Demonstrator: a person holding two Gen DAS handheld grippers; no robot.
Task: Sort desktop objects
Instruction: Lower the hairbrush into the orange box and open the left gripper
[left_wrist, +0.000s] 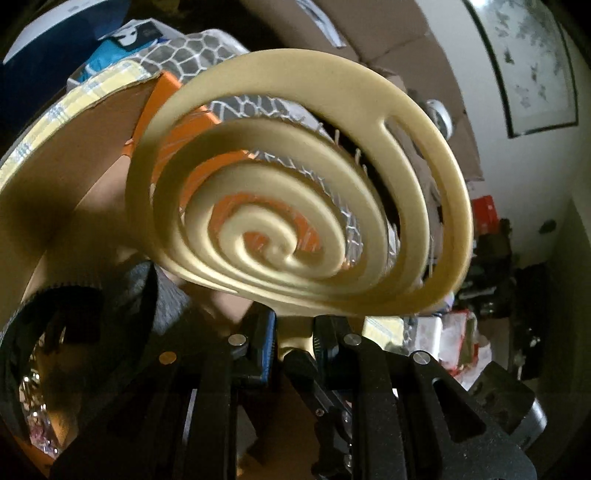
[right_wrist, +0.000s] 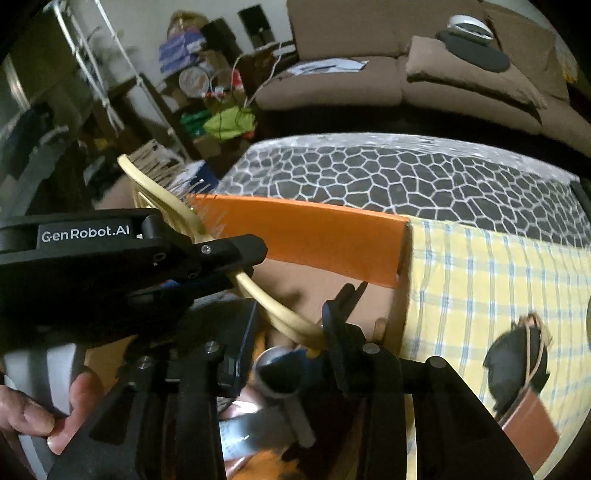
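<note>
A brown sofa (right_wrist: 406, 74) is seen at the back of the right wrist view, and in front of it a table covered by a grey honeycomb-patterned cloth (right_wrist: 388, 177) and a yellow checked cloth (right_wrist: 480, 277). An open cardboard box with an orange flap (right_wrist: 314, 236) is set at the table's near edge. A cream hairbrush with a spiral-cut back (left_wrist: 295, 206) is held above the box, its handle clamped in the left gripper (left_wrist: 295, 343). The handle's end is seen between the parted jaws of the right gripper (right_wrist: 291, 354); whether it is pressed there cannot be told. A dark object with a cord (right_wrist: 517, 358) is lying on the checked cloth.
</note>
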